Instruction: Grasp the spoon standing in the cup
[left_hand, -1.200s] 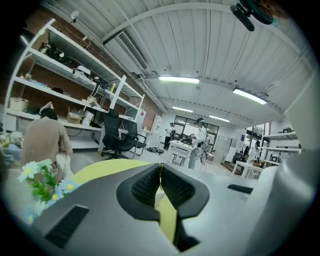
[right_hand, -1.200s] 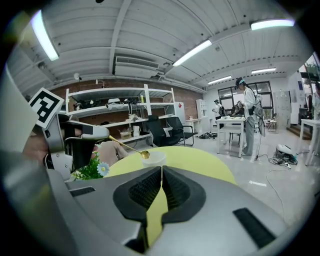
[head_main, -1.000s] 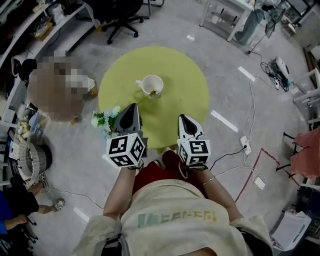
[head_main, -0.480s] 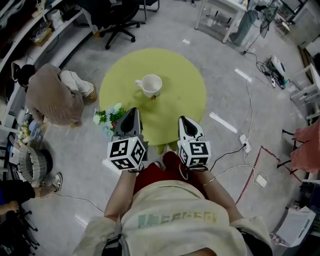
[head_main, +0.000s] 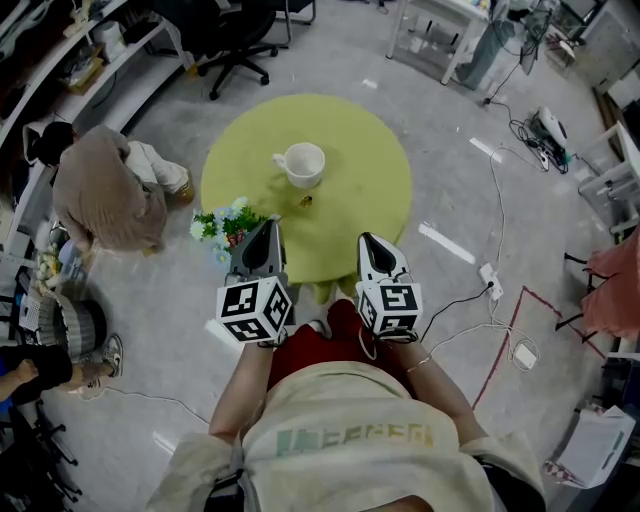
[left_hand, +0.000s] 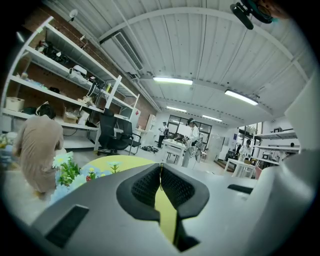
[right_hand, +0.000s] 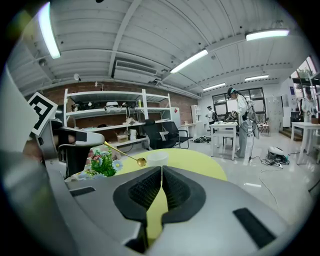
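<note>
Far off to the left of your left claw (head_main: 265, 225), a person in beige (head_main: 100, 190) bends over on the floor, well apart from the desk (head_main: 360, 180). Closer in, flowers (head_main: 225, 225) sit just left of that claw's tips at the desk's edge; you cannot tell whether they stand on the desk or beside it. Your left claw hangs over the near edge of the round yellow-green desk. In the left gripper view its jaws are pressed together on a thin gold handle, so it is gripping the spoon (right_hand: 122, 151). The right gripper view shows the spoon sticking out of the left claw, its handle slanting down to the right and its bowl in the air in front of the cup (right_hand: 157, 157). From the head view the bowl is a small gold spot ahead of the left claw's tips and a little to their right. It lies between the claw and the cup and touches neither the cup nor the desk. The spoon is out of the cup. The white cup stands upright on the desk beyond both claws, its handle pointing left. Your right claw (head_main: 368, 240) hovers beside the left one over the same near edge. Its jaws are closed with nothing between them, and only a sliver of yellow desk shows through the slit below the tips.
</note>
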